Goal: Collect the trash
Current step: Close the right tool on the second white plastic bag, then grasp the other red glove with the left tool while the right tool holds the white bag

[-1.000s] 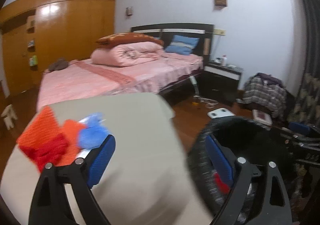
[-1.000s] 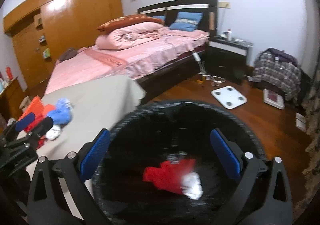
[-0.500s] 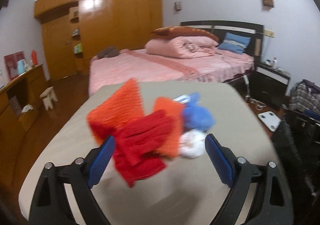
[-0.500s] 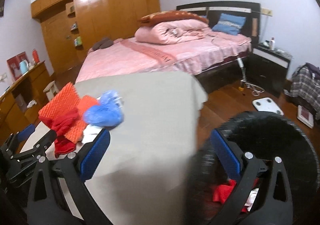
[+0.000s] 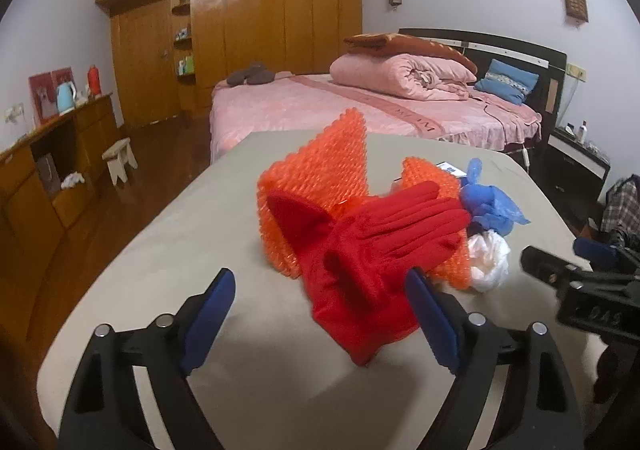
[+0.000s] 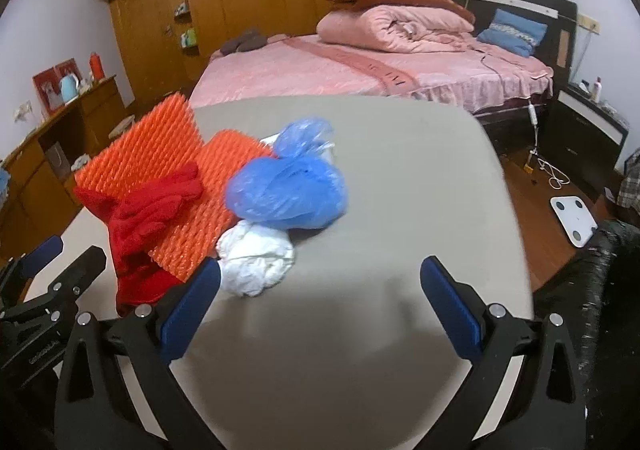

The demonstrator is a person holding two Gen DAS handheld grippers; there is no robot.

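The left tongs stand wide apart with nothing pressed between the blue pads, though their jaws have just been closing a little, and the cuff end of the red glove already lies in the gap between them, nearer the right-hand pad. From these tongs the glove runs away toward about one o'clock, cuff close in and fingers pointing off toward the far right, so its long axis lies slantwise to the line of the tongs. The right tongs are likewise open and empty, over bare cloth; from them the heap lies at ten to eleven o'clock, the white crumpled bag just beyond the left pad and the blue plastic bag behind it. By my reading the left hand is the nearer to the glove, the right to the white bag. The glove is soft, bright red knit, lying flat atop the orange bubble wrap, which stands up partly folded. All of it rests toward the left half of the grey-covered table. The black bin sits at the right tongs' three o'clock, beyond the table edge.
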